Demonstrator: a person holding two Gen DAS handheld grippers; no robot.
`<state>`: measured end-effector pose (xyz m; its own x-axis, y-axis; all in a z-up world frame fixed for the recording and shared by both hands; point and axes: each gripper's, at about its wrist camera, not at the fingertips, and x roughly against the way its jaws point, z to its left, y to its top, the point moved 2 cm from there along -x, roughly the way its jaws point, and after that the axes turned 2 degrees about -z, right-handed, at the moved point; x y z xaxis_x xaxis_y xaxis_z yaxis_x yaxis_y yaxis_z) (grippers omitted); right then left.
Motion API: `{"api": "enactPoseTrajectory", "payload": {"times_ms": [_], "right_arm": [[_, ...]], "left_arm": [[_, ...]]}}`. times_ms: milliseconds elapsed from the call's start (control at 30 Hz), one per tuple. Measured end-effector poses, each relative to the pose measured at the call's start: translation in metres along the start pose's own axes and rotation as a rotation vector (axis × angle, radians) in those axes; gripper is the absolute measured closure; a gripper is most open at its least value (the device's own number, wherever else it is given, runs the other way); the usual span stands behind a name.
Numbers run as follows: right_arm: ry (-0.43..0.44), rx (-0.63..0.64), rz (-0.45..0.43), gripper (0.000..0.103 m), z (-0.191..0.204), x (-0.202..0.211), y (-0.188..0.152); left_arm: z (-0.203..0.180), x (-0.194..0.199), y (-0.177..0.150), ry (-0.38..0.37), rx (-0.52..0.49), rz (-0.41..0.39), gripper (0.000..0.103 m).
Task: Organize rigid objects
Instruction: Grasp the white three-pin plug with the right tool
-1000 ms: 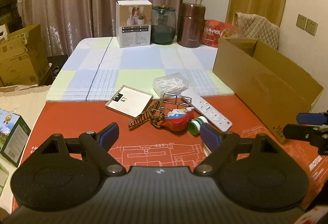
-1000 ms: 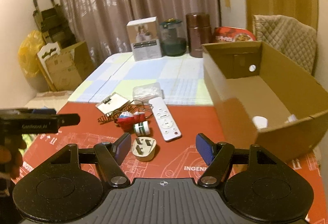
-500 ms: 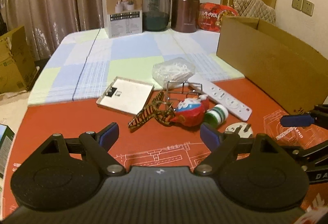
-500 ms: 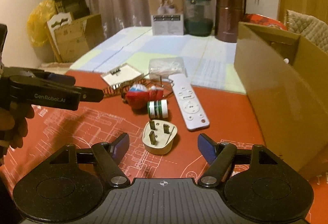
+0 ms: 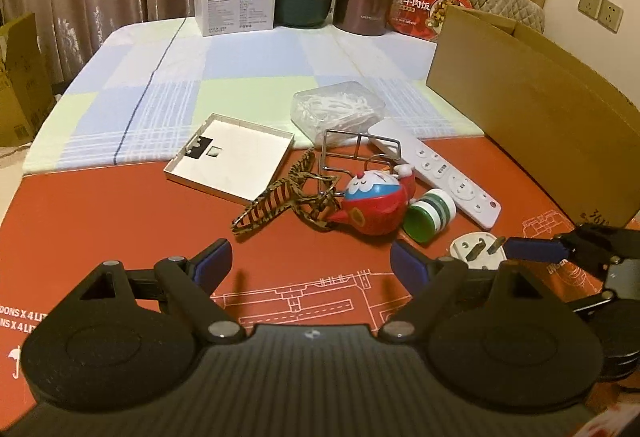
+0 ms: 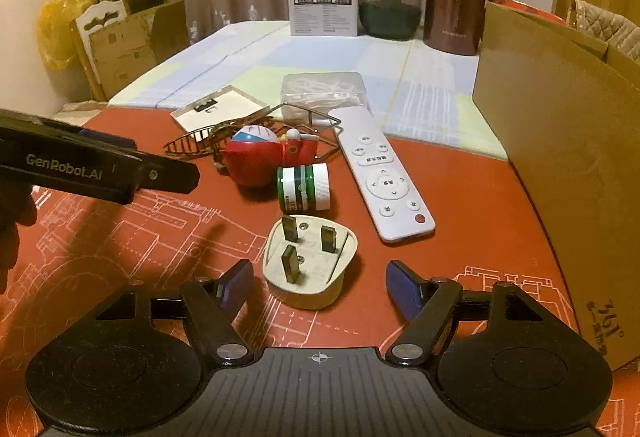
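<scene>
Plug (image 6: 309, 264) lay prongs-up on the red mat (image 6: 160, 237) just ahead of my right gripper (image 6: 320, 283), whose jaws had just been opening and stood spread, the plug's near edge between the blue pads (image 6: 402, 287) but untouched. Beyond it in the right view lay a green-and-white jar (image 6: 305, 185) on its side, a white remote (image 6: 382, 177), a red toy (image 6: 264, 153) and a wire rack (image 6: 316, 121), with the cardboard box (image 6: 560, 157) standing at the right. My left gripper (image 6: 120, 169) reached in from the left edge, a hand (image 6: 12, 221) behind it.

From the left wrist, my left gripper (image 5: 312, 261) hung over bare mat (image 5: 100, 217), jaws spread and empty — the pile lay ahead of it: a striped clip (image 5: 280, 201), a white tray (image 5: 232, 161), the toy (image 5: 374, 203), jar (image 5: 430, 209), remote (image 5: 440, 169) and a clear tub (image 5: 338, 107). The plug (image 5: 476, 249) sat at the right, partly hidden by my own finger (image 5: 416, 265), with a right pad (image 5: 532, 247) just beside it. The box (image 5: 540, 117) stood behind.
</scene>
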<state>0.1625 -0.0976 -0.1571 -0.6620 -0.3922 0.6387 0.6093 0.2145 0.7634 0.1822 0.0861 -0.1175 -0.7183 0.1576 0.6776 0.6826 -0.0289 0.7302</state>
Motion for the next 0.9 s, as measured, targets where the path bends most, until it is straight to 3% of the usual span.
{"api": "enactPoseTrajectory", "payload": {"times_ms": [67,300,500,667,800,900], "right_arm": [[-0.005,-0.001,-0.011,0.034,0.000,-0.001,0.001],[-0.006,0.027,-0.037,0.055,0.001,-0.005,0.004],[-0.053,0.001,-0.042,0.056,-0.011,0.003,0.005],[-0.108,-0.049,-0.043,0.056,-0.037,0.019,0.000],[-0.134,-0.086,-0.035,0.056,-0.053,0.029,-0.007],[-0.140,-0.103,-0.025,0.056,-0.061,0.035,-0.011]], "left_arm": [[-0.001,-0.002,0.001,-0.004,-0.001,0.001,0.020],[-0.002,-0.006,0.002,-0.014,0.016,0.001,0.020],[-0.010,-0.009,0.004,-0.028,-0.020,-0.017,0.020],[-0.029,-0.016,0.008,-0.037,-0.139,-0.056,0.022],[-0.045,-0.026,0.009,-0.051,-0.225,-0.084,0.037],[-0.052,-0.033,0.010,-0.059,-0.264,-0.097,0.038]]}}
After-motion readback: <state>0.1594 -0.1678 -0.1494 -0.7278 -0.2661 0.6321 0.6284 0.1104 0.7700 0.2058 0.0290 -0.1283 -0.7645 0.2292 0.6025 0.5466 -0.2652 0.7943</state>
